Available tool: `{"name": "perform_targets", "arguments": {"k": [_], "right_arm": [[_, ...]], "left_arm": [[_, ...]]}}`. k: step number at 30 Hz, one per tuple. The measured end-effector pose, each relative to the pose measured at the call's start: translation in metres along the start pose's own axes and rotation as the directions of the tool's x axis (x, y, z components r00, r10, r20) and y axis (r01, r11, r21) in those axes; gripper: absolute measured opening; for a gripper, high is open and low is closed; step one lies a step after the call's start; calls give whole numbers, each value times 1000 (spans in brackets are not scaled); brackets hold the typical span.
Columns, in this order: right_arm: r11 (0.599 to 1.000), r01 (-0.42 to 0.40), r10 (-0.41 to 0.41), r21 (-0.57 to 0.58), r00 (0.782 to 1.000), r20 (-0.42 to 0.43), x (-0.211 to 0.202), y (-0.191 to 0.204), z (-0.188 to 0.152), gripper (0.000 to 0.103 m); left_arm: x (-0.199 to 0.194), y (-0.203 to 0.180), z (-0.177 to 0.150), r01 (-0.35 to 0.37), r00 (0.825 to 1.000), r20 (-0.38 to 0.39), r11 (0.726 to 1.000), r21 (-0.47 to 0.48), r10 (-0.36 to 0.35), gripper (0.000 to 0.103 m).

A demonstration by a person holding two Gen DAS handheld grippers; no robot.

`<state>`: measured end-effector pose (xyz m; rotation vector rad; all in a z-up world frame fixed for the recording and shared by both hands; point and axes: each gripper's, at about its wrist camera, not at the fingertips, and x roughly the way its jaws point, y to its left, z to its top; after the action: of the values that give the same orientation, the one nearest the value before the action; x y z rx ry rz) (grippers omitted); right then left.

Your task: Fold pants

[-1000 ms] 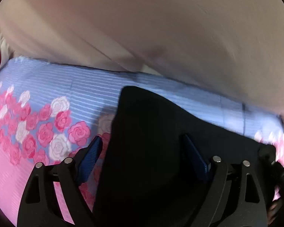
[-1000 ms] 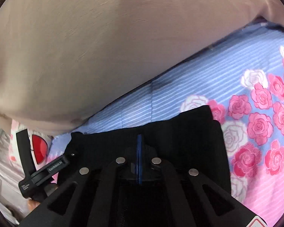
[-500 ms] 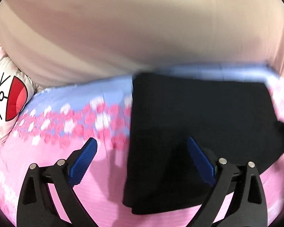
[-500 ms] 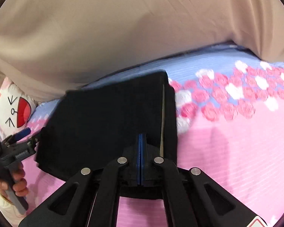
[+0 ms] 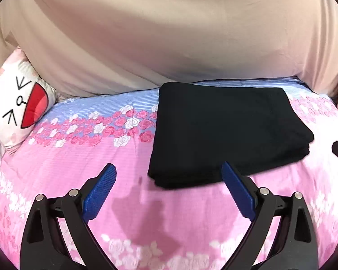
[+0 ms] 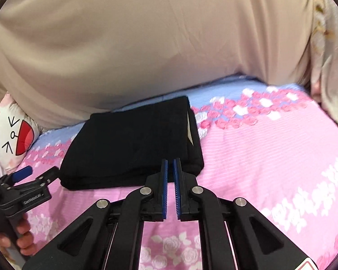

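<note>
The pants (image 5: 227, 132) lie folded on the bed (image 5: 124, 202) w/ left claw (image 5: 169, 193) wide apart and right claw (image 6: 170, 189) just opening, nothing btw. them, so if you swing low you can snag the stack & undo the fold.

Before you lies a bed whose sheet (image 5: 63, 171) is printed in fine stripes, pink across the near part and pale blue along the far edge, with a band of pink and white roses (image 5: 115, 126) where the two colours meet and paler roses nearer you. Behind the bed hangs a smooth beige drape (image 5: 169, 33), softly creased and filling the upper part of both views. At your far left a white cushion (image 5: 18, 108) with a cartoon face and red mouth leans against it. The light is even and soft.
</note>
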<state>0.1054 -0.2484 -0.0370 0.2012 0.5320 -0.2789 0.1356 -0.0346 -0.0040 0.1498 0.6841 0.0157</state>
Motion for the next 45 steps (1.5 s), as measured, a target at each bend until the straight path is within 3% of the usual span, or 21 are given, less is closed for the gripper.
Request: {"name": "perform_targets", "arguments": {"k": [3, 9, 15, 24, 41, 45], "right_arm": [[999, 30, -29, -31, 999, 27, -9, 8, -18, 7], [996, 62, -63, -72, 998, -13, -12, 12, -51, 10], [998, 25, -27, -65, 999, -34, -8, 10, -50, 10], [991, 38, -42, -130, 999, -31, -11, 25, -56, 10], [988, 46, -51, -146, 998, -27, -11, 26, -55, 12], [988, 51, -54, -144, 998, -19, -13, 27, -56, 24]], "left_arm": [[-10, 1, -17, -5, 1000, 13, 1000, 10, 5, 92], [-20, 10, -49, 20, 997, 76, 1000, -24, -18, 92], [-18, 5, -60, -38, 993, 113, 999, 11, 36, 92], [-8, 5, -62, -6, 999, 45, 1000, -4, 6, 92], [-5, 6, -64, -8, 1000, 23, 1000, -15, 8, 93], [-5, 6, -64, -9, 1000, 25, 1000, -16, 9, 93]]}}
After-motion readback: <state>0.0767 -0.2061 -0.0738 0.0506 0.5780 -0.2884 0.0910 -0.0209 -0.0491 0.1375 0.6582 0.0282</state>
